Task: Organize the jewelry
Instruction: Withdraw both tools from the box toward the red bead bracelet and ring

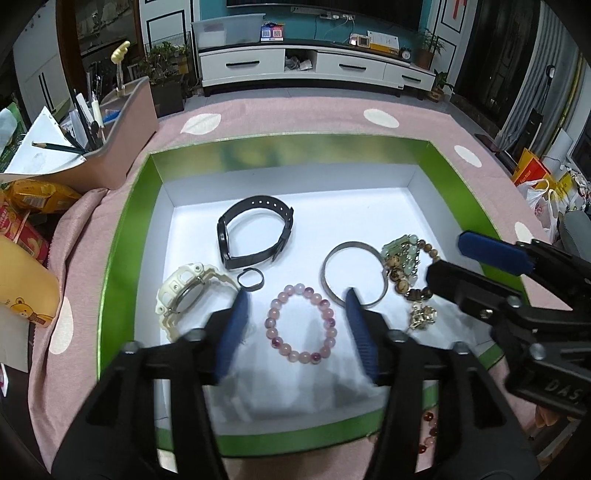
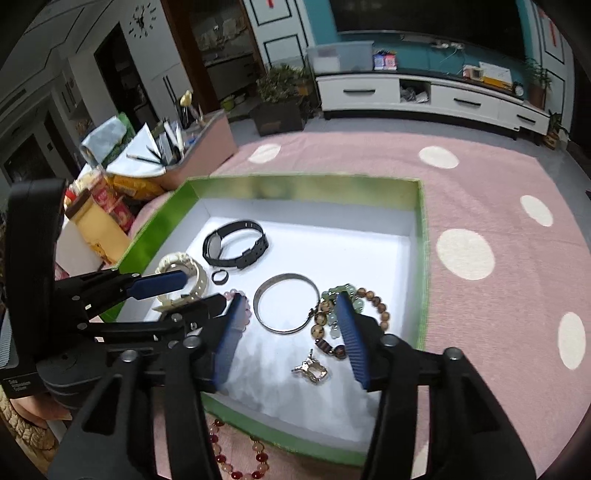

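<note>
Both fingers [image 1: 236,325] clear of pink bracelet [image 1: 301,323]

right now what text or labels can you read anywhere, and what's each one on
"DAS": on the black body of the right tongs, cut off by the frame edge.
Small white lettering on the left tongs body: too blurred to read.
Snack packets and code cards on the tv cabinet: print too small to read.

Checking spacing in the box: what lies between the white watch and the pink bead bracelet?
In the left wrist view, a small dark ring lies between the white watch and the pink bead bracelet.
</note>
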The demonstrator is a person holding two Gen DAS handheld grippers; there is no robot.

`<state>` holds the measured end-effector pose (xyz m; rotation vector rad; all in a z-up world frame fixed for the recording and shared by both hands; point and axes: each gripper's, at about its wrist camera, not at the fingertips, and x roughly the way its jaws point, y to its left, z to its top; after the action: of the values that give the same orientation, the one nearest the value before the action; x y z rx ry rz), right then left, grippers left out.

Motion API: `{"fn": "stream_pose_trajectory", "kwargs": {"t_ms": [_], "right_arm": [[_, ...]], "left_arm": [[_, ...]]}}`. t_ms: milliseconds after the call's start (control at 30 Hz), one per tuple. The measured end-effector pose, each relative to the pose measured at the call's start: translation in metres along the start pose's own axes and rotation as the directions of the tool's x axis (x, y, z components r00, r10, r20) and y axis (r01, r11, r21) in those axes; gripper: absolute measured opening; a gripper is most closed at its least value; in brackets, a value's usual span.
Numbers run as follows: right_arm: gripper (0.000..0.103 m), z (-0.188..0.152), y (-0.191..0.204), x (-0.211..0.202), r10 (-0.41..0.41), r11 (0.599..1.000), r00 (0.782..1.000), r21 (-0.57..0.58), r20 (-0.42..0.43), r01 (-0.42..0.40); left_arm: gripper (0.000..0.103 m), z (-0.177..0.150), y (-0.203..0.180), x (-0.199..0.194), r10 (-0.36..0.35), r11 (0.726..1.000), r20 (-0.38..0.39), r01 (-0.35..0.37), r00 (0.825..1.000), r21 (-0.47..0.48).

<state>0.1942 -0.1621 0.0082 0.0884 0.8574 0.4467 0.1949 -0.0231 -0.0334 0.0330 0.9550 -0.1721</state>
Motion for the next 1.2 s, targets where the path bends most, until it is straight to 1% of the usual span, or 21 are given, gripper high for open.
{"fn": "stream_pose_trajectory", "kwargs": {"t_ms": [33,67,100,133,233,267,300,367,400,667,767,933,1000,1033,1100,1200], "right_arm": [[0.054,0.000,-0.002,-0.005,0.002,1.000,1.000,0.008,0.010,-0.003],[0.057,-0.001,-0.004,-0.010,0.001,1.000,1.000,0.019,0.020,-0.001],[0.061,-0.001,-0.006,-0.016,-0.002,0.999,0.999,0.032,0.032,0.001],[0.062,-0.001,-0.008,-0.021,-0.003,0.999,0.999,0.041,0.041,0.001],[0.066,-0.004,-0.014,-0.037,-0.005,0.997,0.998,0.071,0.063,0.000],[0.069,-0.005,-0.017,-0.041,-0.009,0.997,0.998,0.079,0.069,0.003],[0.069,-0.007,-0.019,-0.048,-0.012,0.996,0.997,0.089,0.077,0.005],[0.070,-0.011,-0.022,-0.057,-0.012,0.995,0.996,0.100,0.085,0.003],[0.073,-0.015,-0.025,-0.064,-0.014,0.994,0.996,0.111,0.092,0.003],[0.074,-0.040,-0.033,-0.094,-0.014,0.988,0.994,0.152,0.106,-0.003],[0.074,-0.048,-0.033,-0.102,-0.012,0.988,0.994,0.157,0.109,-0.005],[0.074,-0.064,-0.031,-0.111,0.001,0.989,0.995,0.148,0.101,-0.016],[0.074,-0.071,-0.029,-0.110,0.001,0.990,0.996,0.141,0.087,-0.013],[0.074,-0.075,-0.027,-0.110,0.003,0.990,0.997,0.139,0.081,-0.015],[0.074,-0.082,-0.026,-0.108,0.011,0.990,0.998,0.137,0.068,-0.021],[0.074,-0.093,-0.020,-0.103,0.015,0.992,0.999,0.121,0.044,-0.020]], "left_arm": [[0.069,0.000,0.000,-0.003,0.001,1.000,0.008,-0.001,1.000,0.002],[0.071,0.000,-0.001,-0.006,0.002,1.000,0.014,-0.002,1.000,0.004],[0.079,0.000,-0.002,-0.011,0.004,1.000,0.023,-0.004,1.000,0.004],[0.082,0.000,-0.003,-0.016,0.003,1.000,0.034,-0.003,0.999,0.003],[0.086,-0.002,-0.005,-0.029,0.003,1.000,0.054,-0.003,0.999,0.006],[0.090,-0.002,-0.005,-0.033,0.003,1.000,0.060,-0.003,0.998,0.005],[0.091,-0.004,-0.005,-0.038,0.000,1.000,0.067,0.000,0.998,0.003],[0.097,-0.006,-0.006,-0.047,-0.003,1.000,0.076,0.004,0.997,-0.003],[0.100,-0.008,-0.006,-0.051,-0.002,1.000,0.082,0.003,0.997,-0.013],[0.101,-0.028,0.007,-0.076,-0.028,0.994,0.091,0.037,0.995,-0.098],[0.101,-0.039,0.017,-0.086,-0.049,0.987,0.098,0.063,0.994,-0.145],[0.101,-0.059,0.036,-0.095,-0.086,0.964,0.103,0.109,0.991,-0.244],[0.101,-0.068,0.046,-0.096,-0.111,0.948,0.110,0.139,0.988,-0.286],[0.101,-0.073,0.048,-0.096,-0.111,0.943,0.115,0.141,0.987,-0.300],[0.101,-0.083,0.051,-0.098,-0.099,0.943,0.139,0.137,0.985,-0.303],[0.101,-0.096,0.048,-0.101,-0.077,0.959,0.158,0.116,0.985,-0.258]]}}
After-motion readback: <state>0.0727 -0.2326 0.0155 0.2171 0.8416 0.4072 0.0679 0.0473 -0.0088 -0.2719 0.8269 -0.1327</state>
